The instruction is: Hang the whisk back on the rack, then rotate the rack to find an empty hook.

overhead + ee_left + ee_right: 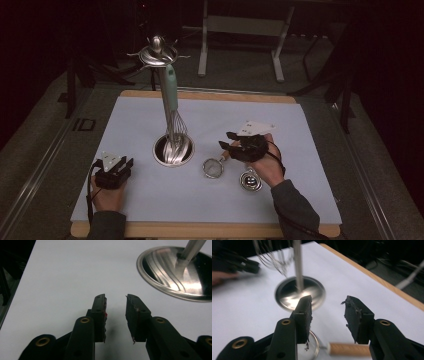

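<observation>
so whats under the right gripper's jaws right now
A small strainer with a wooden handle lies on the white table below the open right gripper. Its handle runs across beneath the gap; one jaw covers part of the metal rim, so the mesh is mostly hidden.

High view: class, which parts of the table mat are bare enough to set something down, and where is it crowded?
Free: the far strip of the mat right of the whisk; and the near strip along its front edge. Crowded: the middle, where the utensil stand, small strainer, right gripper and a round metal piece cluster.
</observation>
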